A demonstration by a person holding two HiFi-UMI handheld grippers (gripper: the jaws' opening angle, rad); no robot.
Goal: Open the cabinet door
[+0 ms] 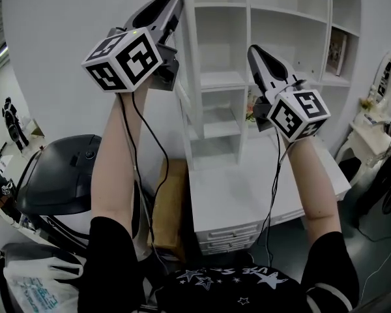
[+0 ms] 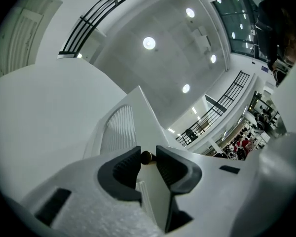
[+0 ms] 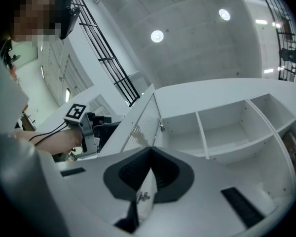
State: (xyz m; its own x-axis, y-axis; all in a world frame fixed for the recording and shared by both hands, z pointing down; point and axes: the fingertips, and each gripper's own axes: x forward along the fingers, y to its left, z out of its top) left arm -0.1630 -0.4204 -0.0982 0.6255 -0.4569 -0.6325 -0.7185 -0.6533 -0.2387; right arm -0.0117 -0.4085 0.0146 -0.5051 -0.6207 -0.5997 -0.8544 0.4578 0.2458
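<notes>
The white cabinet door stands swung out, edge-on to me, at the left side of the white shelf cabinet. My left gripper is raised against the door's upper part. In the left gripper view its jaws are shut on a small dark round knob on the slatted door. My right gripper points up at the open shelves, apart from the door. Its jaws meet at the tips with nothing gripped. That view shows the door's inner face, its hinge and the bare shelves.
A white desk with drawers stands below the shelves. A cardboard box and a dark round-topped machine sit to the left. A white dressing table stands at right. A book leans on a right-hand shelf.
</notes>
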